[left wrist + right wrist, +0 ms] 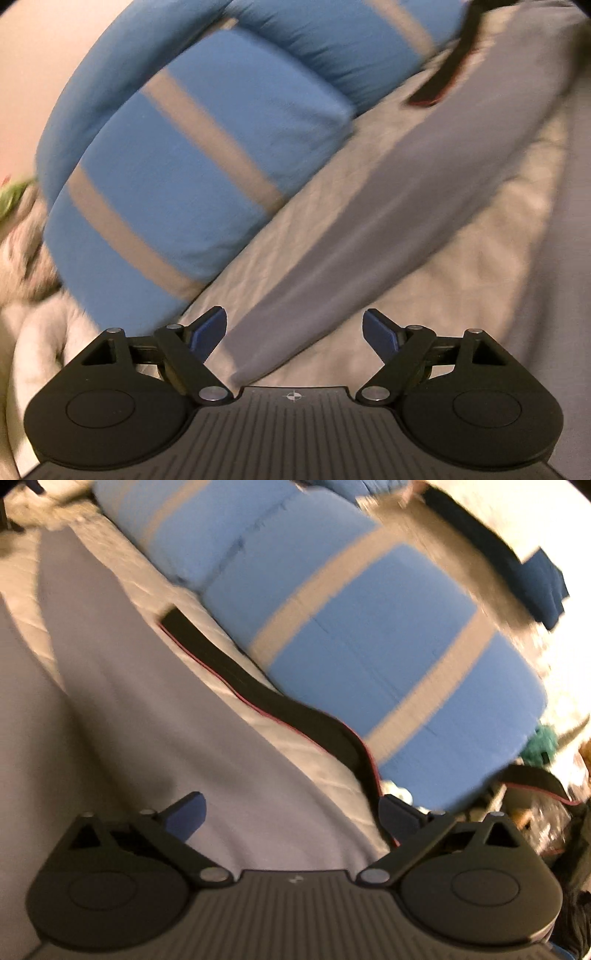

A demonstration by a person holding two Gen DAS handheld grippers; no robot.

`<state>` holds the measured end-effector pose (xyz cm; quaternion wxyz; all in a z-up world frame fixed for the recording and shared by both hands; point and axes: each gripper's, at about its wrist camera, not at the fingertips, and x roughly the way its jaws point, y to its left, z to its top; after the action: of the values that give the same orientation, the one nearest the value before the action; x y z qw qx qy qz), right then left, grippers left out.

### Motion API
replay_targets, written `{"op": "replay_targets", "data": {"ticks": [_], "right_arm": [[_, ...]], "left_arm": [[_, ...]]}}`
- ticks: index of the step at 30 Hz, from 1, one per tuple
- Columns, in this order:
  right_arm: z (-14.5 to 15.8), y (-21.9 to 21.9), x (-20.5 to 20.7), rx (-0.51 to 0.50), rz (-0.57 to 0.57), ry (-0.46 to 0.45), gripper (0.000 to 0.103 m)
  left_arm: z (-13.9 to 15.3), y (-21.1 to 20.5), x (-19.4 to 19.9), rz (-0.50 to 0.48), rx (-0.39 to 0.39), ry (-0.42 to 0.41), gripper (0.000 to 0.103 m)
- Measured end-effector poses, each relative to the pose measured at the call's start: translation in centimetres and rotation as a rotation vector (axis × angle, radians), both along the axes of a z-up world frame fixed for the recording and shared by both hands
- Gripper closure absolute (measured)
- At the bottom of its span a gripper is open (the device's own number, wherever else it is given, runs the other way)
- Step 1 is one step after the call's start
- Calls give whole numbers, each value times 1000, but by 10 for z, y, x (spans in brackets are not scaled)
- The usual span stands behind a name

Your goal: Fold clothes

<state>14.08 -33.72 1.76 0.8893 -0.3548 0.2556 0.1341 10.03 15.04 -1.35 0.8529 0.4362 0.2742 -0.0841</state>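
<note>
Both grippers — left (294,330), right (291,814) — spread, empty, above the grey garment (147,720) lying flat.

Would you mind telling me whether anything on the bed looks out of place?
A black strap with red edging lies loose across the bedsheet, between the grey garment and the blue striped pillows. Otherwise nothing stands out.

No readable text, labels, brands or numbers in either view.
</note>
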Motion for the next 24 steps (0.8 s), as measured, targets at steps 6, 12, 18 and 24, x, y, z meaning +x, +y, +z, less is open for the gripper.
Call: {"op": "replay_targets", "data": {"ticks": [6,12,18,24], "right_arm": [[9,58,-16,62,-2,-4,0],[-10,110,-20,138,-39,22,0],[-22,129,-31,144,-16,-45,0],[-27,128,-27,176,-46,-17,0]], "left_arm": [[13,-74,-11,-213,-36,90,22],[-8,-127,-5,-300,-90,140,23],[-39,-131,-6,-315,-49,114,42],[-50,-133,1,-343,6,95,53]]}}
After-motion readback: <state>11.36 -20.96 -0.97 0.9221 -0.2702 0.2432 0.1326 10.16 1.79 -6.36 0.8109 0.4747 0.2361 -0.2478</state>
